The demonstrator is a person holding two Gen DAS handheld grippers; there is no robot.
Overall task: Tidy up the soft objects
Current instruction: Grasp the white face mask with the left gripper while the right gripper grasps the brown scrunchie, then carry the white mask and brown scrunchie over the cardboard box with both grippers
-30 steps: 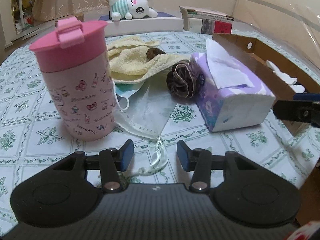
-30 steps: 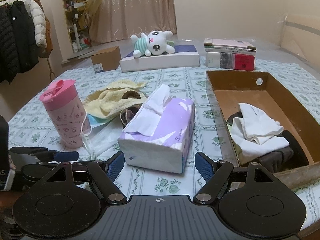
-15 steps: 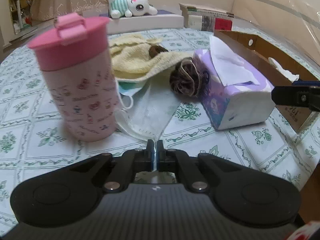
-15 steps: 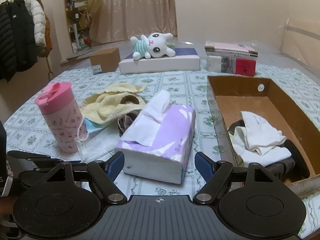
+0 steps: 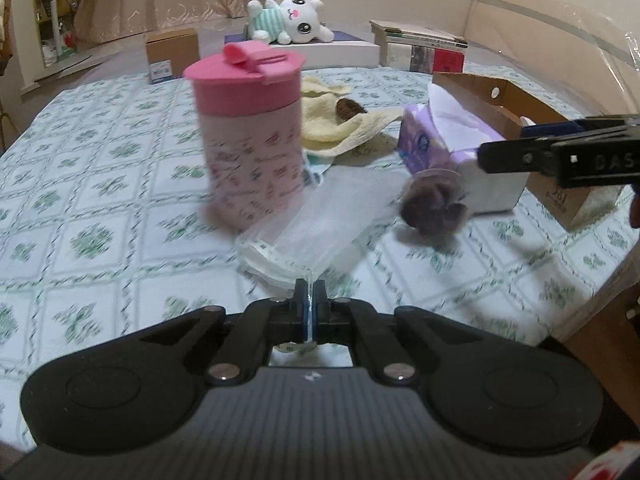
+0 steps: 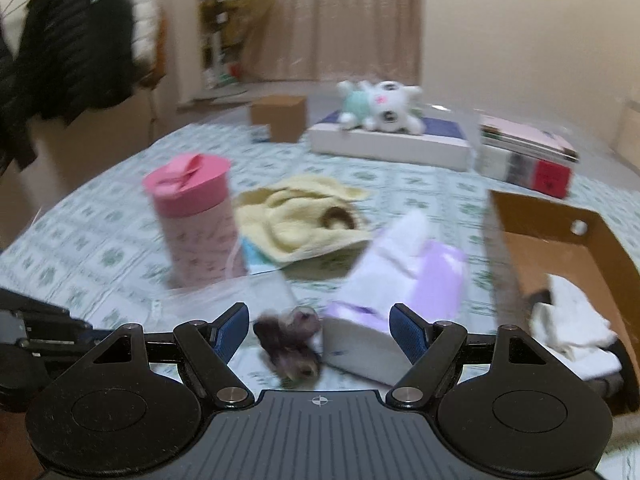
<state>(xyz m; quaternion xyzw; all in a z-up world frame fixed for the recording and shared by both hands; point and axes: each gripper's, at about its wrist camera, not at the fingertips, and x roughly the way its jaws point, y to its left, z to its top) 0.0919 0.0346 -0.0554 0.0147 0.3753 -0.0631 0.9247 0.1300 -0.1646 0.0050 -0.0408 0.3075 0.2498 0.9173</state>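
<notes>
My left gripper (image 5: 307,312) is shut on the near corner of a clear packet of face masks (image 5: 316,220), which is lifted and stretched toward me beside the pink cup (image 5: 248,128). A brown scrunchie (image 5: 434,204) sits by the packet's far edge, in front of the purple tissue pack (image 5: 452,148). A yellow towel (image 5: 336,120) lies behind. My right gripper (image 6: 318,328) is open, and the scrunchie (image 6: 290,340) shows low between its blue fingers, untouched. The cardboard box (image 6: 560,248) on the right holds white and dark clothes (image 6: 572,320).
A plush rabbit (image 5: 288,20) lies on a flat white box at the back, with stacked books (image 5: 420,46) to its right and a small carton (image 5: 172,56) to its left. Coats hang at the far left (image 6: 76,40). The table's near right edge (image 5: 592,304) is close.
The left jaws closed on the mask packet's corner and pulled it up and toward me. The scrunchie came forward beside the tissue pack. The right gripper shifted and rolled, staying open.
</notes>
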